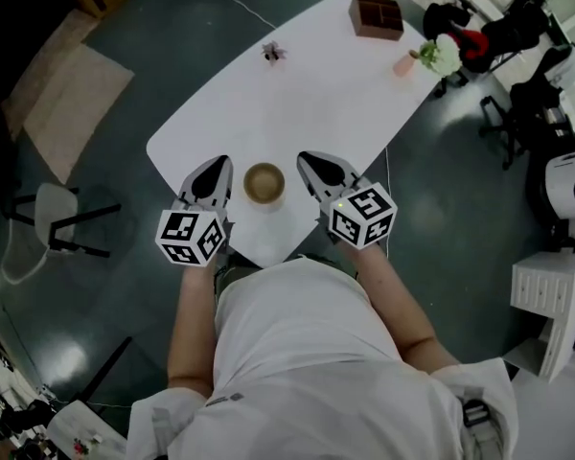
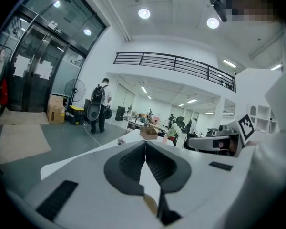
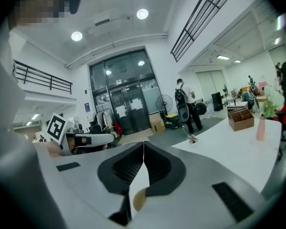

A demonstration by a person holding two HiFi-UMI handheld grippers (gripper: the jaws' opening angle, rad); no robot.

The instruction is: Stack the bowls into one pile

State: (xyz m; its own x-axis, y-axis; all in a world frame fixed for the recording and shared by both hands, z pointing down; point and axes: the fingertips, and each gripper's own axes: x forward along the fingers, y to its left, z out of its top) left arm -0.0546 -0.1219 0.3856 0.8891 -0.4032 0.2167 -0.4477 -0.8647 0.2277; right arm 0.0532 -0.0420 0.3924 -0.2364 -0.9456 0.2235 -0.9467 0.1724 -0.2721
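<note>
L claw (image 1: 214, 172) clenched, nothing in it. R claw (image 1: 318, 167) same: jaws together, empty. Both are over the near edge of the white tabletop (image 1: 297, 94). Brown bowl (image 1: 264, 183) sits on tabletop btwn the 2 claws, touched by neither. Wooden box (image 1: 377, 15) & flower vase (image 1: 431, 57) at far end.

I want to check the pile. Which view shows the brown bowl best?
The head view: the bowl sits whole on the white table, seen from above. Each gripper view catches only a tan sliver, likely its rim, low in the frame.
</note>
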